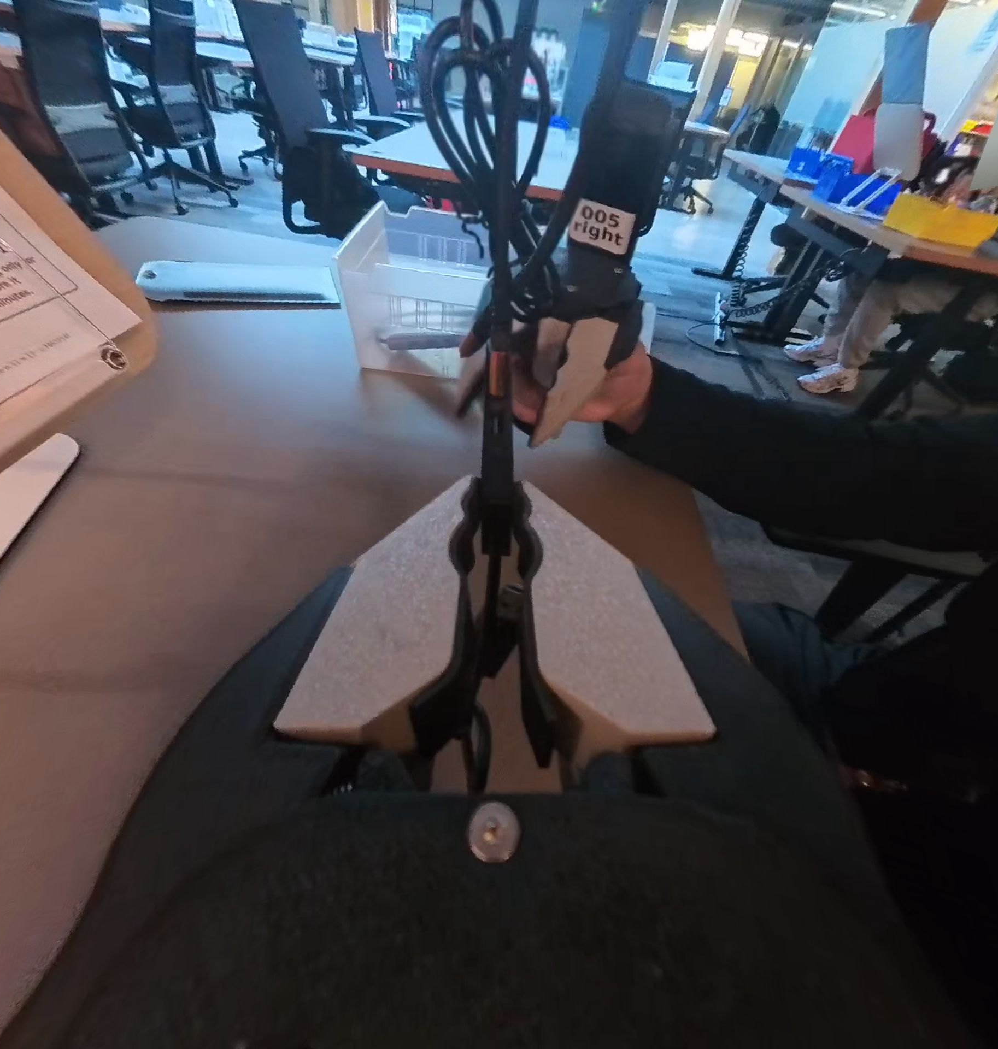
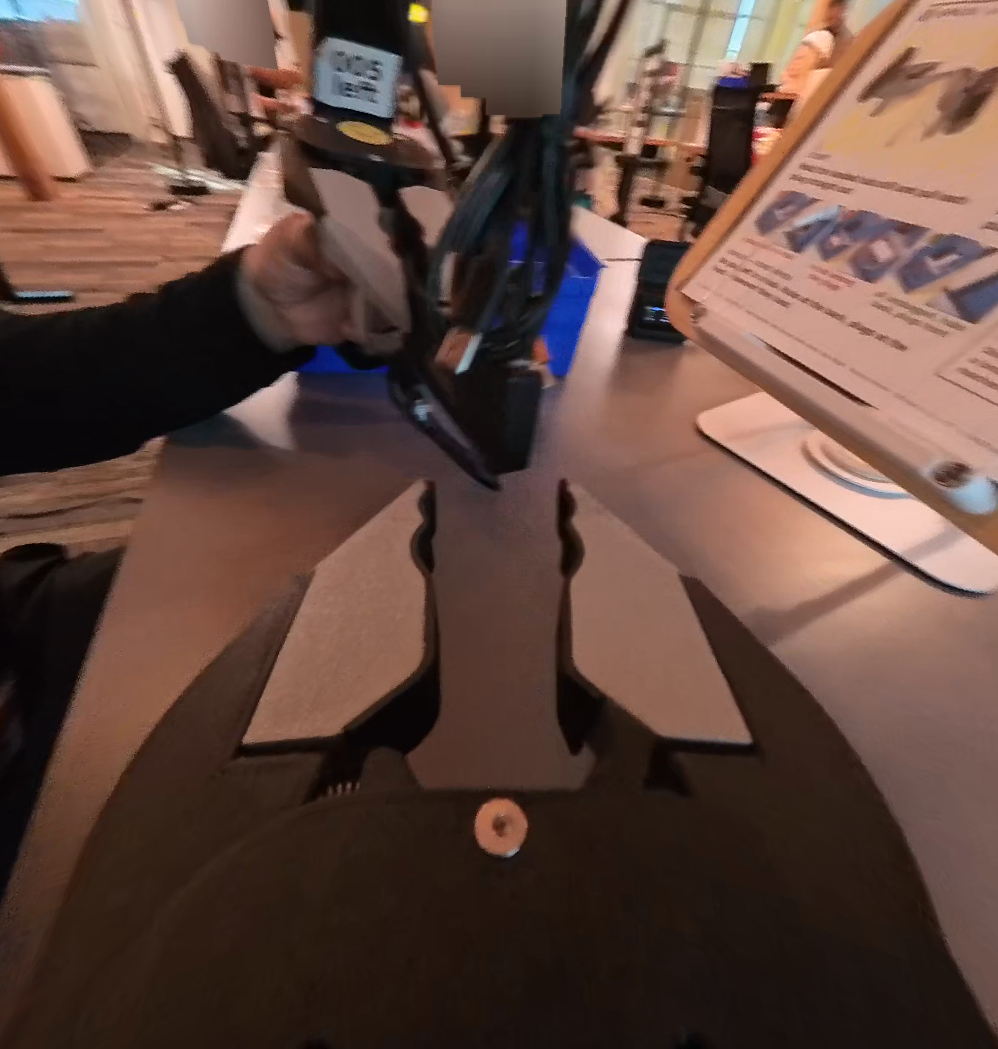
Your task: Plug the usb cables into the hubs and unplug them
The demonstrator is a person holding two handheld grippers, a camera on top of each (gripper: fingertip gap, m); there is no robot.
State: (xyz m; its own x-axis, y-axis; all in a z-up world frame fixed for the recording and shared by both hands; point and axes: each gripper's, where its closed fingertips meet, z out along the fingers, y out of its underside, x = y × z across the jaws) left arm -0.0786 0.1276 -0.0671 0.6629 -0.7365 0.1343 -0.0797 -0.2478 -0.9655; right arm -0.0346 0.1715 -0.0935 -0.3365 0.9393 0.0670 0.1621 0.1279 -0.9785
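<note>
Smooth dark worktop (image 1: 230, 431), bare around centre. Left hand-held gripper (image 1: 495, 499) clenched on slim black USB hub (image 1: 497, 448), cables (image 1: 485, 142) bundled above. Right hand-held gripper (image 2: 495, 499) released, facing it.

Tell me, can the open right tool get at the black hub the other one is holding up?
Probably yes. The right tool is open and empty, and the hub hangs just ahead of its tips with nothing between.
</note>
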